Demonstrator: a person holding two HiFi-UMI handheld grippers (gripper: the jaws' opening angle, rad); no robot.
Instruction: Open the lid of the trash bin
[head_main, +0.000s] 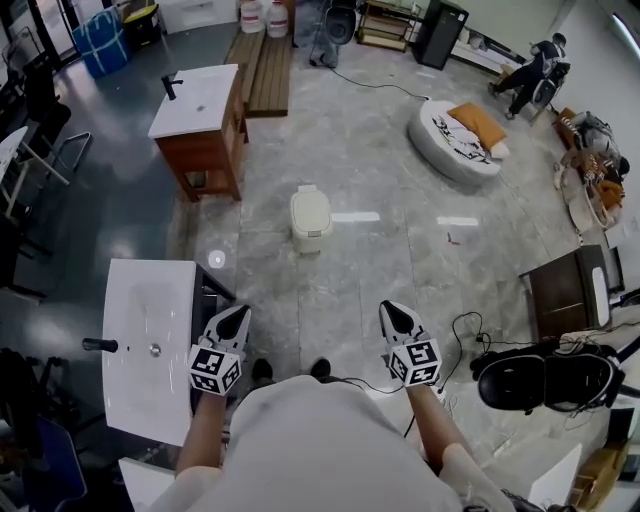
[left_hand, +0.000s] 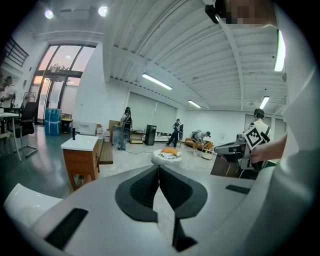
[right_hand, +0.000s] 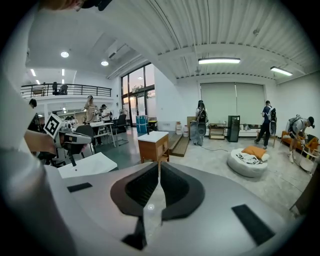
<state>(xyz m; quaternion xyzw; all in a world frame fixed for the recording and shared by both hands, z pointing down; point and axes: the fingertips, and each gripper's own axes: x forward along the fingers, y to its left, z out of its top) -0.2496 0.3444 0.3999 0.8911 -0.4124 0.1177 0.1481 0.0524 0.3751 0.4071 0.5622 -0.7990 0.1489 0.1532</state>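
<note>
Floor (head_main: 340, 290) lies open between trash bin (head_main: 311, 218), left tool (head_main: 241, 312) and right tool (head_main: 389, 308)

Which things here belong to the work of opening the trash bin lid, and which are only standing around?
For the job:
- trash bin, lid down
- left gripper, shut, empty
- right gripper, shut, empty

Just standing about:
- wooden vanity cabinet
- white basin top
- round floor cushion
</note>
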